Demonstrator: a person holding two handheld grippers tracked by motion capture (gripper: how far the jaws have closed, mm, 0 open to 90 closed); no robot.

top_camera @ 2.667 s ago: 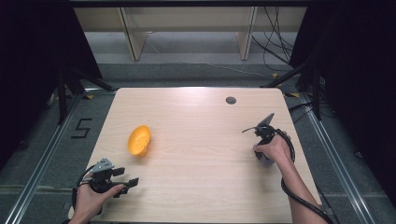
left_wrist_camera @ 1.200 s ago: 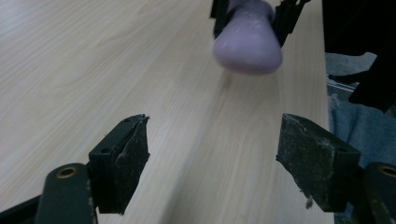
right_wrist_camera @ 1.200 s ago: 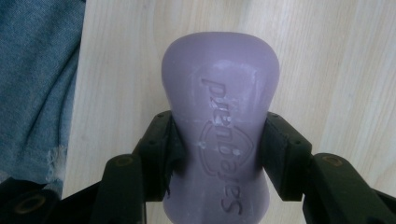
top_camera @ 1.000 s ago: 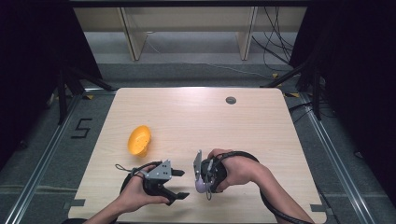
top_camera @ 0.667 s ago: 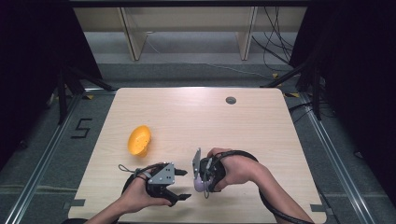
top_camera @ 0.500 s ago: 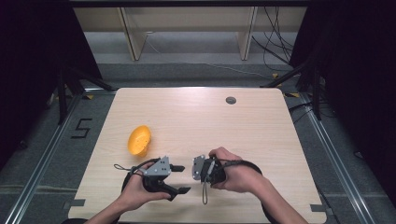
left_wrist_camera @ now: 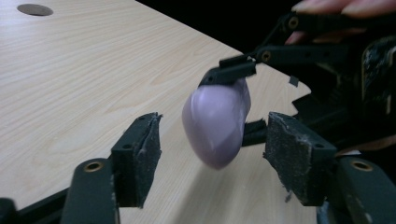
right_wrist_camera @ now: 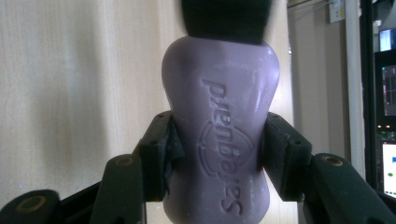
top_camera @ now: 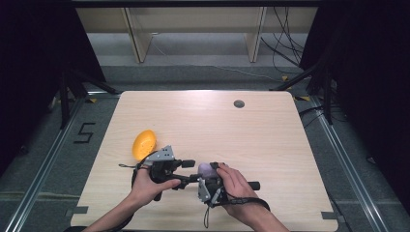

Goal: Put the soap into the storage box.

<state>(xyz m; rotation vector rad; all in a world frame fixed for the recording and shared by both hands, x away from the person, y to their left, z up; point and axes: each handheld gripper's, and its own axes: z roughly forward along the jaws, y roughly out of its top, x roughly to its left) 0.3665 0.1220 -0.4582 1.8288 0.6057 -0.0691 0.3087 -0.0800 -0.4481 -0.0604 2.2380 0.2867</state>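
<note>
A lilac soap bar (right_wrist_camera: 219, 140) with embossed lettering is clamped across its waist by my right gripper (right_wrist_camera: 217, 154), held just above the front middle of the table (top_camera: 270, 145). My left gripper (left_wrist_camera: 215, 140) comes at the soap bar (left_wrist_camera: 217, 123) from the left. Its jaws have just been closing and now stand either side of the bar's free end, with a gap at each pad. In the high view the soap bar (top_camera: 207, 169) sits between the left gripper (top_camera: 192, 171) and the right gripper (top_camera: 209, 175).
An orange oval object (top_camera: 144, 143) lies on the table just behind the left hand. A small round grommet (top_camera: 239, 103) sits near the far edge. Metal floor rails run along both sides of the table.
The two hands came together at the front middle. The left gripper shifted right toward the soap bar and its jaws narrowed around it. The right gripper kept its hold.
</note>
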